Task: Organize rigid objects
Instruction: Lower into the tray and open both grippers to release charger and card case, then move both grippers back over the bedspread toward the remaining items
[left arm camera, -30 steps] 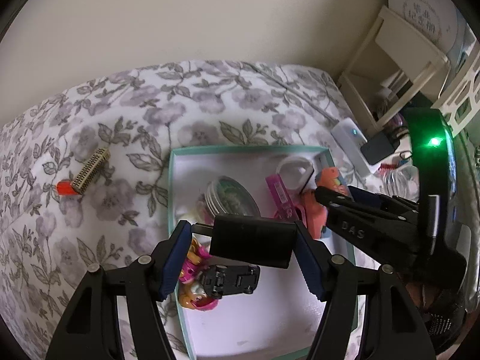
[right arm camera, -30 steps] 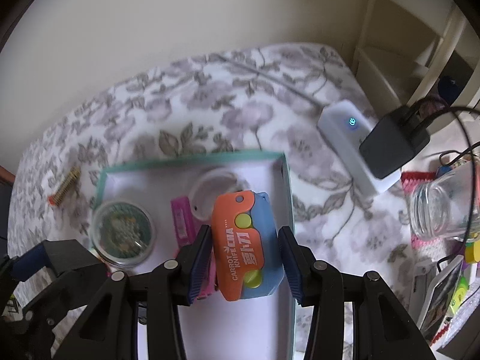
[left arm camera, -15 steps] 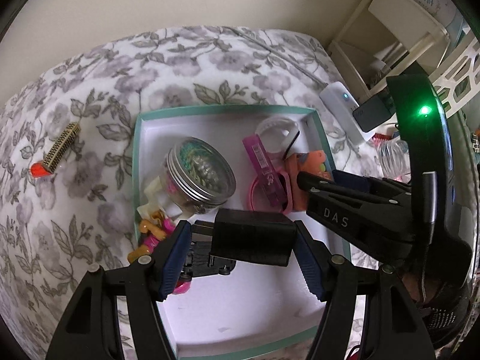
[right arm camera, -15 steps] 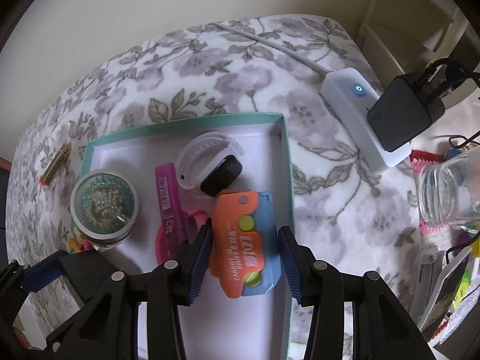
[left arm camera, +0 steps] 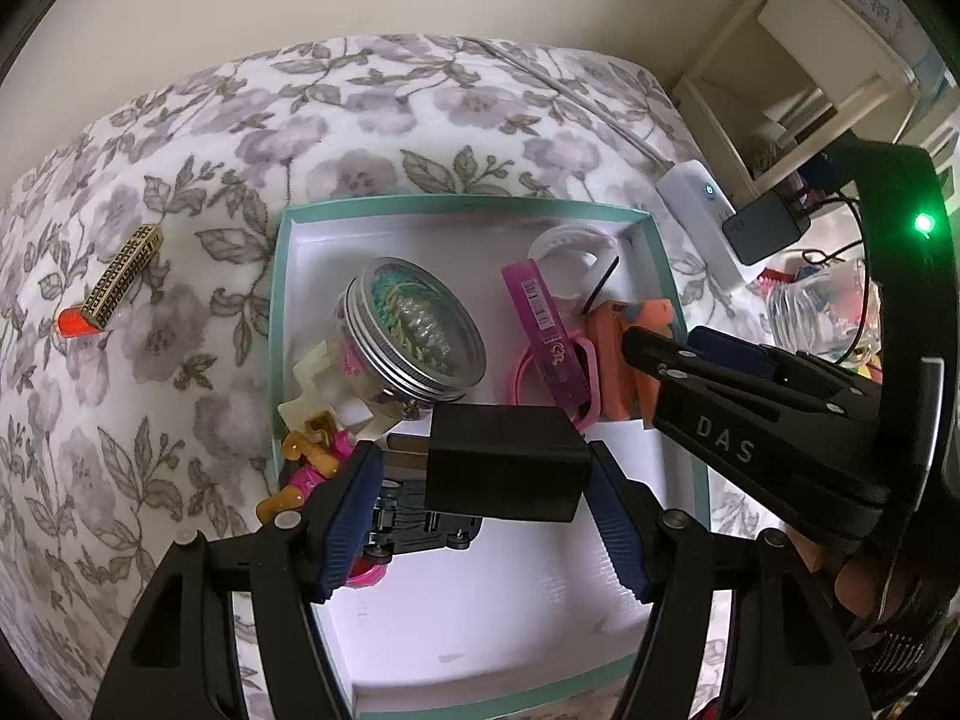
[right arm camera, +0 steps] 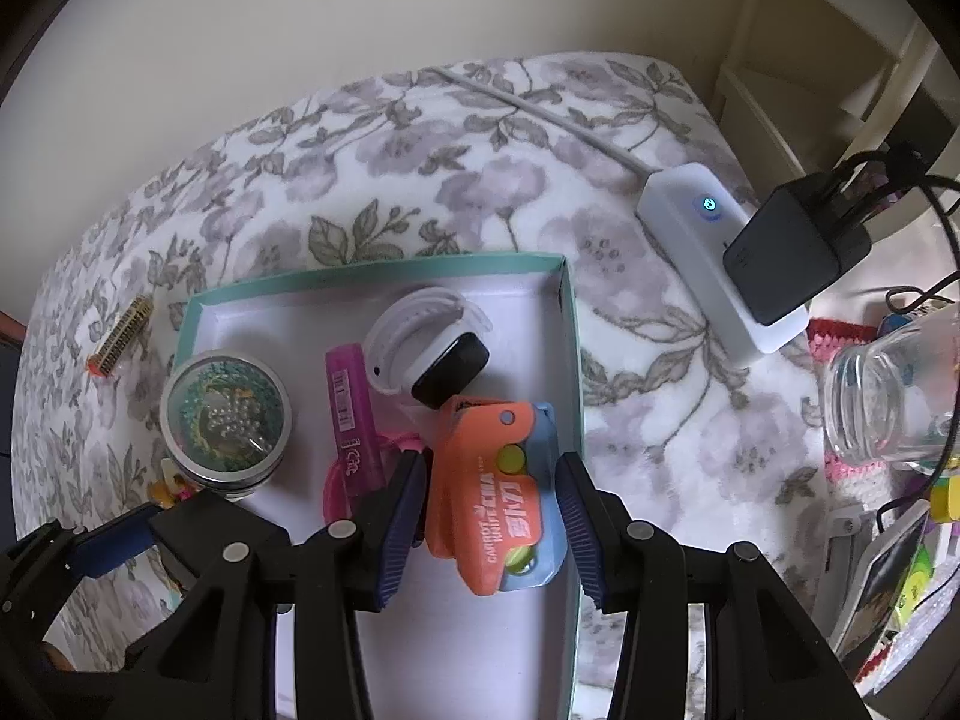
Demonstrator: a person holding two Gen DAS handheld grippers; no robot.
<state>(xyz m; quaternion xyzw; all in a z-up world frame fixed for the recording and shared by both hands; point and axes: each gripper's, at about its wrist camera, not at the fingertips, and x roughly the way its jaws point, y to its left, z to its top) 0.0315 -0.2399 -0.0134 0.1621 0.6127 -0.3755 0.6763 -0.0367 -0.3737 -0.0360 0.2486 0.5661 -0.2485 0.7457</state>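
Low in the frame, over the teal-rimmed box (left arm camera: 282,324), a black plug adapter (left arm camera: 504,468) sits clenched in the left gripper (left arm camera: 480,516), while at lower centre of the right view the right gripper (right arm camera: 489,522) grasps an orange-and-blue toy knife (right arm camera: 498,498) above the box's right side.

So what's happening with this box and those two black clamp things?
A person is tidying small items into a teal-edged box on a flowered cover, using a handheld gripper in each hand. The left gripper clamps a black plug adapter over the box. The right gripper holds an orange and blue toy knife at the box's right side. Already in the box: a bead jar, a pink tube and a white watch. A gold comb-like piece lies outside.
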